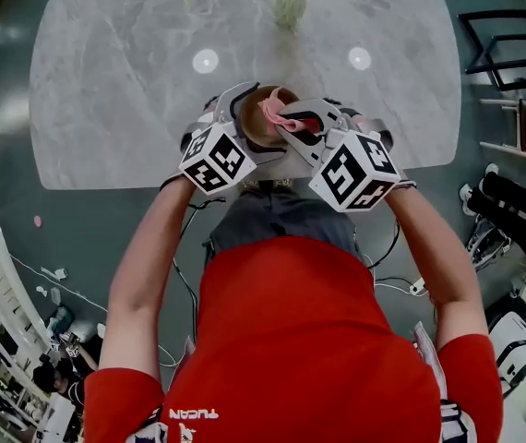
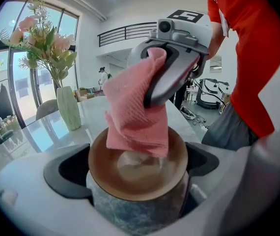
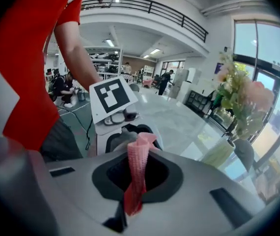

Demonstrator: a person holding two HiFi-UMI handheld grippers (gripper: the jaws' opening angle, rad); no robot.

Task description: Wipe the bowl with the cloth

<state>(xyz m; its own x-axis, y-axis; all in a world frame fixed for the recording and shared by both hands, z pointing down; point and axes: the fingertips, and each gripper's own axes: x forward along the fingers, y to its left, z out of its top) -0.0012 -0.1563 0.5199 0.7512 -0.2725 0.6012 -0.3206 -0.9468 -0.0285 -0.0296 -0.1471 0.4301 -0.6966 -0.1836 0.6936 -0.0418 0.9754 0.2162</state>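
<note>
A brown bowl (image 1: 256, 123) with a mottled grey outside is held over the near edge of the marble table (image 1: 125, 90), with my left gripper (image 1: 245, 111) shut on its sides. In the left gripper view the bowl (image 2: 130, 176) fills the space between the jaws, tilted toward the camera. My right gripper (image 1: 302, 124) is shut on a pink cloth (image 1: 275, 113). The cloth (image 2: 136, 117) hangs from the right gripper (image 2: 172, 70) down into the bowl and touches its inner wall. In the right gripper view the cloth (image 3: 136, 173) stands pinched between the jaws.
A pale green vase with pink flowers (image 1: 288, 3) stands at the far middle of the table, also visible as the vase (image 2: 69, 107) in the left gripper view. Dark chairs (image 1: 508, 63) stand to the right. Cables lie on the floor by the person's legs.
</note>
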